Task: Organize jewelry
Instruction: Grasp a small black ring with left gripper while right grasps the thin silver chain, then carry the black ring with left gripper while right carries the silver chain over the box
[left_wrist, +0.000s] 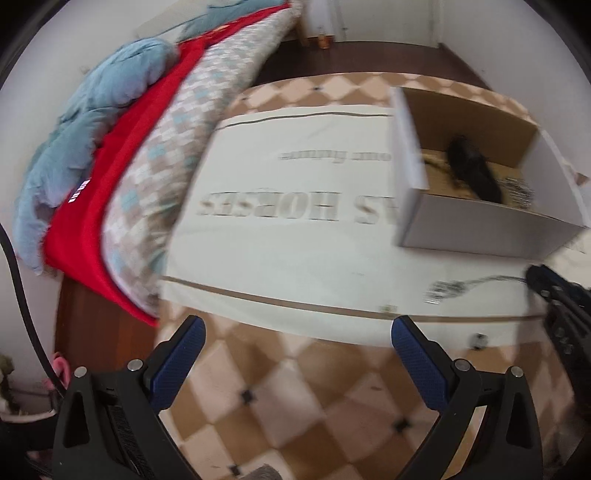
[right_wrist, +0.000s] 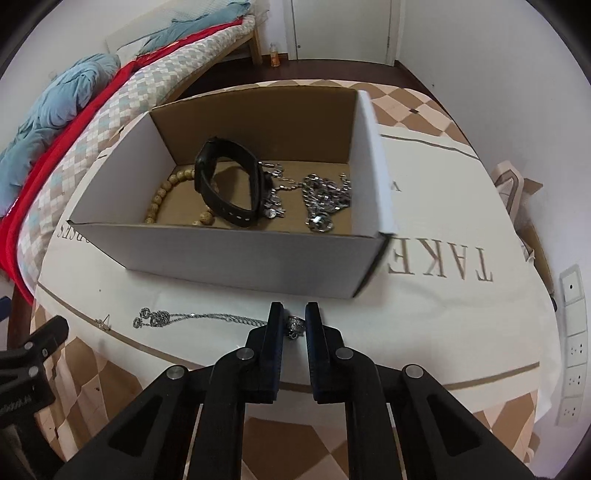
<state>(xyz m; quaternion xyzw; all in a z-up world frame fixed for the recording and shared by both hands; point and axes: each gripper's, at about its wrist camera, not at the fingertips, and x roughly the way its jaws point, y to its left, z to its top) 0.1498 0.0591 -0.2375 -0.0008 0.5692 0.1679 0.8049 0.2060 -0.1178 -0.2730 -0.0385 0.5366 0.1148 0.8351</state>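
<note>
An open cardboard box (right_wrist: 236, 254) stands on a white cloth (right_wrist: 443, 314) on the table. Inside lie a black watch (right_wrist: 225, 184), a wooden bead bracelet (right_wrist: 162, 195) and silver chains (right_wrist: 321, 199). My right gripper (right_wrist: 294, 319) is shut on the end of a silver necklace (right_wrist: 199, 316) that trails left across the cloth in front of the box. My left gripper (left_wrist: 295, 332) is open and empty, left of the box (left_wrist: 480, 229), over the table's near edge. The necklace (left_wrist: 454, 286) and the right gripper (left_wrist: 554, 291) show blurred at its right.
A bed with a checked quilt (right_wrist: 110, 122), red blanket (left_wrist: 110, 192) and blue duvet (right_wrist: 59, 107) runs along the table's left side. A small stud (left_wrist: 478, 341) lies on the checkered tablecloth (left_wrist: 295, 387). A power strip (right_wrist: 572, 350) is at the far right.
</note>
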